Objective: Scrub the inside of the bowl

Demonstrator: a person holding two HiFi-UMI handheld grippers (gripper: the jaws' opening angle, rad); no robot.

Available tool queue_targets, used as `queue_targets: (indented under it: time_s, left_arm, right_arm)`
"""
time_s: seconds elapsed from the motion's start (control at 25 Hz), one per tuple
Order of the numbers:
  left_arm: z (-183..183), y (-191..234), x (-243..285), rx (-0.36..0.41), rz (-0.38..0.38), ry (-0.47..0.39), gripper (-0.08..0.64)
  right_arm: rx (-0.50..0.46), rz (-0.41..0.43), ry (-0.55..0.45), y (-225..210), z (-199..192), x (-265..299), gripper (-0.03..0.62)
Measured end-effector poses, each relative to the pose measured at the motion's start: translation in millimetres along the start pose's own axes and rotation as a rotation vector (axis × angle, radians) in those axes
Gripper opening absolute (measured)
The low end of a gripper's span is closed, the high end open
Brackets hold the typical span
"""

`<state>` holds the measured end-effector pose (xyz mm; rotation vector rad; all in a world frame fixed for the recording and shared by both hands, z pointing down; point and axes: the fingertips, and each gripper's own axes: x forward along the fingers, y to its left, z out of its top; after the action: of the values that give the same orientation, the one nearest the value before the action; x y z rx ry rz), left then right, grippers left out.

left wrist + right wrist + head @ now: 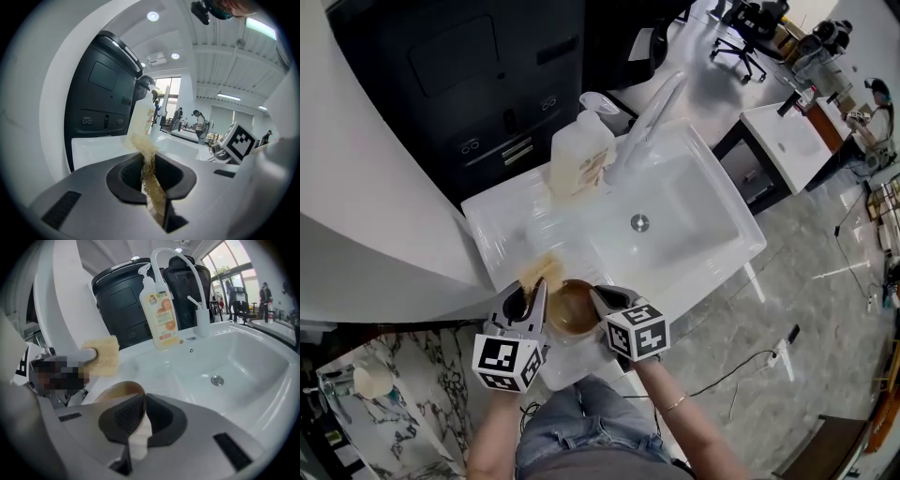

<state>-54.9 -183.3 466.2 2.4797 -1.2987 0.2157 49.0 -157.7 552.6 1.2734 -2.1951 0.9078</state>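
A brown bowl (pixel 570 307) sits low over the white counter at the near left of the sink. My right gripper (pixel 598 295) is shut on its right rim; in the right gripper view the rim of the bowl (pixel 117 389) runs between the jaws of that gripper (pixel 143 401). My left gripper (pixel 534 286) is shut on a yellow fibrous scrub sponge (pixel 540 270). The sponge (pixel 147 161) sticks out past the closed jaws. From the right gripper view, the sponge (pixel 105 356) hangs just beyond the bowl's far left rim, outside the bowl.
A soap bottle (pixel 579 155) with a pump stands behind the counter, left of the curved white faucet (pixel 652 112). The white sink basin (pixel 703 225) with its drain (pixel 639 222) lies to the right. A black appliance (pixel 478 84) stands behind.
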Motion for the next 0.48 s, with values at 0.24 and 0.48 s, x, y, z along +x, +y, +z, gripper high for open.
queue_targets:
  time_s: [0.24, 0.48]
  left_arm:
    - [5.0, -5.2, -7.8, 0.008, 0.001, -0.010, 0.047]
    - [1.7, -15.8, -12.8, 0.022, -0.024, 0.026, 0.046]
  right_arm:
    - [-0.057, -0.039, -0.034, 2.5, 7.4, -6.3, 0.026]
    - [-0.117, -0.076, -0.067, 6.1, 12.3, -11.0, 0.025]
